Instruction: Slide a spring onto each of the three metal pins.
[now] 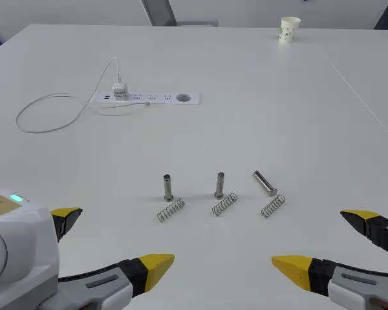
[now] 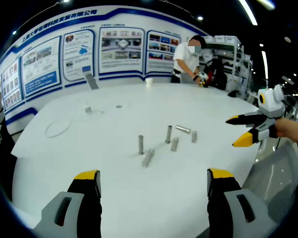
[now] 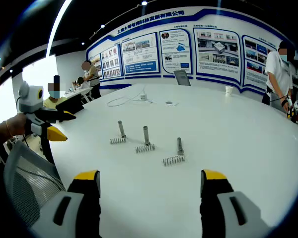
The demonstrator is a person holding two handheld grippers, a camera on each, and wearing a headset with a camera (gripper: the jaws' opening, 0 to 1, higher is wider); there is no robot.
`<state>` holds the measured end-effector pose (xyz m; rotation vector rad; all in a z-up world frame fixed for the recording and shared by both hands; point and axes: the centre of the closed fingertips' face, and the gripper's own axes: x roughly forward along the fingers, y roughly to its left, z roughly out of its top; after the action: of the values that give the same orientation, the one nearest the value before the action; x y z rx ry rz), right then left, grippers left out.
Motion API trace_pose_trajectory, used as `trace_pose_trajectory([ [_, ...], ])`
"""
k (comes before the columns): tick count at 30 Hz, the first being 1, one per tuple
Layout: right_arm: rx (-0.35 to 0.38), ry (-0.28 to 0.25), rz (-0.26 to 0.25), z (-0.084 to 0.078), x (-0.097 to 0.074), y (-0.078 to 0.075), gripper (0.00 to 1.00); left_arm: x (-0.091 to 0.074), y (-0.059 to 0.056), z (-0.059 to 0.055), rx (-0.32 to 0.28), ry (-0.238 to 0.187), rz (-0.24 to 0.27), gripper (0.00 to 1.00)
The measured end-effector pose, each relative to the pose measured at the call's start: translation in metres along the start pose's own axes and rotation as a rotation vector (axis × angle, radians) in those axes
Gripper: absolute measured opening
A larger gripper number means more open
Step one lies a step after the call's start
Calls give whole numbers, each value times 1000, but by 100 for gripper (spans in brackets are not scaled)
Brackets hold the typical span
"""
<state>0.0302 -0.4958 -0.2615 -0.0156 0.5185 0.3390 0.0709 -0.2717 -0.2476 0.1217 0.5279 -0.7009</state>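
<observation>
Three springs (image 1: 224,204) lie well in from table (image 1: 278,116) edges.

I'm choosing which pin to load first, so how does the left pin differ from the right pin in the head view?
The left pin stands upright on its wide head; the right pin lies flat on the table. The left pin's shaft points up; the right pin's points away and leftward, head nearest the person. Both are bare metal, and each has a spring lying in front: the left spring and the right spring.
</observation>
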Motion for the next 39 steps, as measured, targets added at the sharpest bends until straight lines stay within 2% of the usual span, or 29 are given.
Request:
trace_pose_trajectory([
  [39,-9,-8,16,6,0,6,84,0,-3,-1,9,8,-2,90],
])
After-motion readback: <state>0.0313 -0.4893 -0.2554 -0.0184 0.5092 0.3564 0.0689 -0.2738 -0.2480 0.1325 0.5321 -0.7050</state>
